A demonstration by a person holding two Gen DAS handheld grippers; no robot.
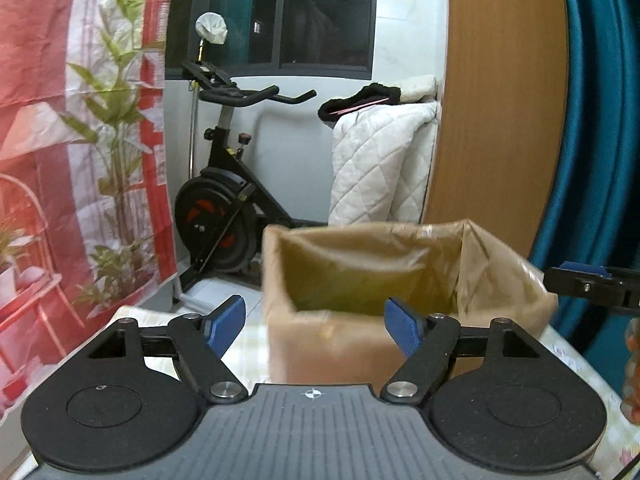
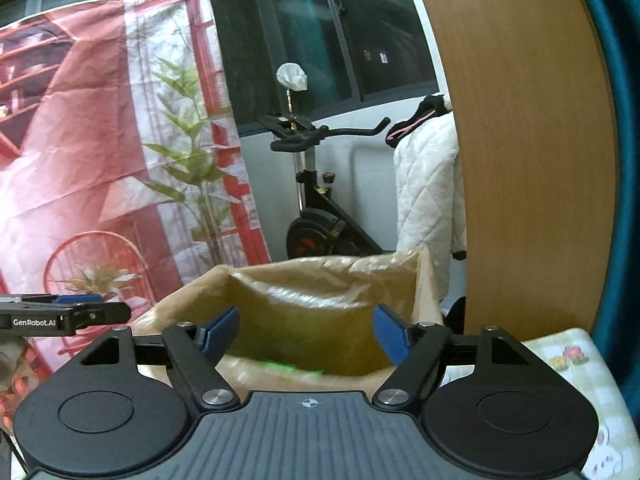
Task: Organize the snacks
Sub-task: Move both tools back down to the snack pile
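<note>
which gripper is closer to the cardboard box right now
Right, narrowly. The right gripper hovers at the cardboard box rim, fingers over its opening; the left gripper sits just short of its near wall.

We're in a home here, a lived-in spare room: ahead of the hand-held gripper stands an exercise bike (image 1: 224,184) under a dark window (image 1: 280,16). A white quilt (image 1: 380,164) is draped to its right, and a printed backdrop cloth (image 1: 80,140) hangs left.
</note>
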